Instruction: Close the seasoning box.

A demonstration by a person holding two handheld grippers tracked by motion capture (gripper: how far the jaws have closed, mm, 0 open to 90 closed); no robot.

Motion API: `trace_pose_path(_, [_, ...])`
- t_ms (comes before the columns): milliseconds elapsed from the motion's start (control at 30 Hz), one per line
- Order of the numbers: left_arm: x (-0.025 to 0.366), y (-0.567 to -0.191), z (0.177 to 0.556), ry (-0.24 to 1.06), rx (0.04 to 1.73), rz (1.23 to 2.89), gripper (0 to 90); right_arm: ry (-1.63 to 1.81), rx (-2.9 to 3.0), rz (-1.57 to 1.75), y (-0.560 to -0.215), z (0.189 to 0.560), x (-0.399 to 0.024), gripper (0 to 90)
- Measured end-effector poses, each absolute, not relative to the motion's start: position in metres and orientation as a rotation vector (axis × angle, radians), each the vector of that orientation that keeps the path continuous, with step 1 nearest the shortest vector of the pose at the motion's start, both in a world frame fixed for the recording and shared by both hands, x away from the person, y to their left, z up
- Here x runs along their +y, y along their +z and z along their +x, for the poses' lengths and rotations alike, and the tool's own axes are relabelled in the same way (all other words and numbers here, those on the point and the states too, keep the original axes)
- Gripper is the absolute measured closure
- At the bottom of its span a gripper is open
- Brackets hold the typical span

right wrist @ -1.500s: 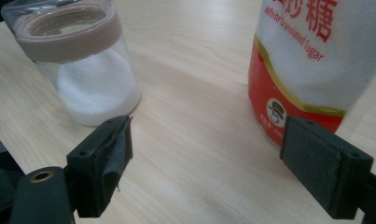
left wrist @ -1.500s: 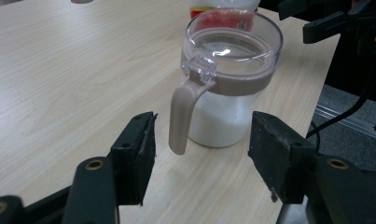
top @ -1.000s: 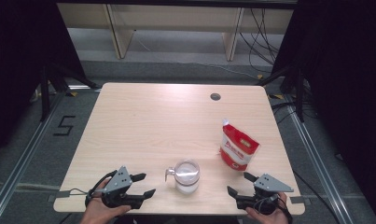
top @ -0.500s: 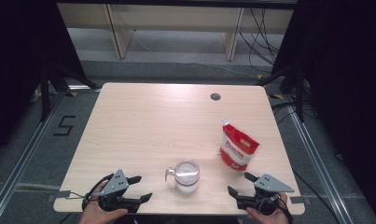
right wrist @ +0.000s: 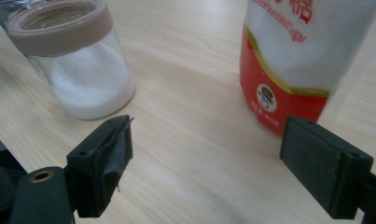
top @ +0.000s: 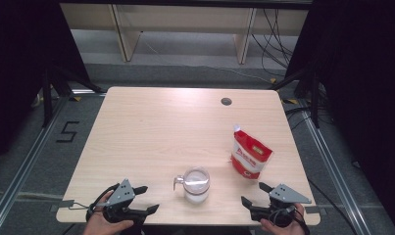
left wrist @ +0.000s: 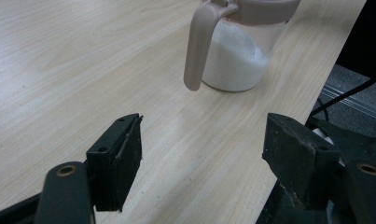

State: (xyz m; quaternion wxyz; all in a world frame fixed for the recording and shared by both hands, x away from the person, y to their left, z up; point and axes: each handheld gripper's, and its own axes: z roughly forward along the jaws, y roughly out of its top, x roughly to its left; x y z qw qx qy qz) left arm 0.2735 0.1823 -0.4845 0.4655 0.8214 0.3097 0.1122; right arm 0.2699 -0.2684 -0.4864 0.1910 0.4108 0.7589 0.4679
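A glass jar [top: 195, 183] with a taupe lid and handle, part full of white sugar, stands near the table's front edge. My left gripper [top: 148, 198] lies to its left at the front edge, open. Its jaws have just been opening, with nothing between them. In the left gripper view the jar [left wrist: 237, 51] stands ahead of the left gripper [left wrist: 204, 135], handle towards it. A red and white sugar bag [top: 250, 156] stands upright right of the jar. My right gripper [top: 253, 193] is open and empty below the bag. In the right gripper view the right gripper [right wrist: 204, 130] faces the gap between jar [right wrist: 78, 70] and bag [right wrist: 297, 60].
The light wooden table [top: 160, 127] has a round cable hole [top: 226, 101] near its far edge. Beyond it stands a pale shelf frame [top: 185, 19] with cables on the floor. Black drapes and stand legs flank both sides.
My left gripper has shifted slightly back towards the front edge and its jaws stand wider apart. The right gripper, jar and bag have not moved.
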Motion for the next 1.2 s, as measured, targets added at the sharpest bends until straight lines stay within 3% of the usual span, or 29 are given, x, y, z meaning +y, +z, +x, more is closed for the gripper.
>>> trace_pose_path(500, [0.181,-0.494,0.271,0.261,0.759,2.061,25.1,1.258,2.177,1.215,-0.490,0.247,-0.270,17.5])
trace_pose_path(1200, [0.183,-0.496,0.275,0.281,0.781,2.042,22.4,1.217,2.193,1.187,-0.493,0.251,-0.274,16.8])
